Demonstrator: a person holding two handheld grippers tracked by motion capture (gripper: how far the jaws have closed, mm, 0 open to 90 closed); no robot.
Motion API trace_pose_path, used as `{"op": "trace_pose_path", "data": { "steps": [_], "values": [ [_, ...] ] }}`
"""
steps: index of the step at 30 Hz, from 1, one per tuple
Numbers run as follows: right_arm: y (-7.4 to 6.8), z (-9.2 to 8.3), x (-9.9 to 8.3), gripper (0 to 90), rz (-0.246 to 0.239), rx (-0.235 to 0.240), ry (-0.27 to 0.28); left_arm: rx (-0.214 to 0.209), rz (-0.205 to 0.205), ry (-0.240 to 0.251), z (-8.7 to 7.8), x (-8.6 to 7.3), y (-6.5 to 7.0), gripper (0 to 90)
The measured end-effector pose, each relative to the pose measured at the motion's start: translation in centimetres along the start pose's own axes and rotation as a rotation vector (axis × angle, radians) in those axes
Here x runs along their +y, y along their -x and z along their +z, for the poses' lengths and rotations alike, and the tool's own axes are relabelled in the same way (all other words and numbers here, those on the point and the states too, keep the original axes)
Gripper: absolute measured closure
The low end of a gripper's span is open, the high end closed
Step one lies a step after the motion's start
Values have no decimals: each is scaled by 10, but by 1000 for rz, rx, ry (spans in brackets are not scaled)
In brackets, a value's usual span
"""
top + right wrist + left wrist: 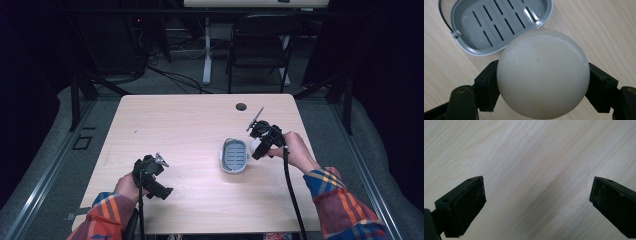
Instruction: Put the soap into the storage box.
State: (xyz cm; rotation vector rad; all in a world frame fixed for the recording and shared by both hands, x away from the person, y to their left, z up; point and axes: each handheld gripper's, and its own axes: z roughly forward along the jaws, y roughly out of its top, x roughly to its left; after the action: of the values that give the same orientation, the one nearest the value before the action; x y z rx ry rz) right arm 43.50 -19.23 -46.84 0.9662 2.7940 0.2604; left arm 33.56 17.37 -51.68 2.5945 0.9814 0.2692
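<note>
Wooden table [190, 130], right gripper [543, 75] clamping pale, perhaps soap, ball [542, 73] beside grey dish [499, 22], left gripper [536, 202] apart.

A rectangular table [190, 120] with a pale wood-grain top, bearing a round cable hole [241, 106] near its far edge. A grey slotted soap dish [235, 155] with a white rim lies directly on the top, right of centre. The surrounding wood surface [531, 157] shows fine diagonal grain.
</note>
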Motion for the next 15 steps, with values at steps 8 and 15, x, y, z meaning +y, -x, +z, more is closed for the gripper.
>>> {"op": "trace_pose_path", "data": {
  "steps": [8,15],
  "values": [
    [-2,-6,10,245,-14,-2,12,-2,1,-2,0,0,0,4],
    [-5,-8,18,245,-28,2,8,-4,1,-1,0,0,0,4]
  ]
}}
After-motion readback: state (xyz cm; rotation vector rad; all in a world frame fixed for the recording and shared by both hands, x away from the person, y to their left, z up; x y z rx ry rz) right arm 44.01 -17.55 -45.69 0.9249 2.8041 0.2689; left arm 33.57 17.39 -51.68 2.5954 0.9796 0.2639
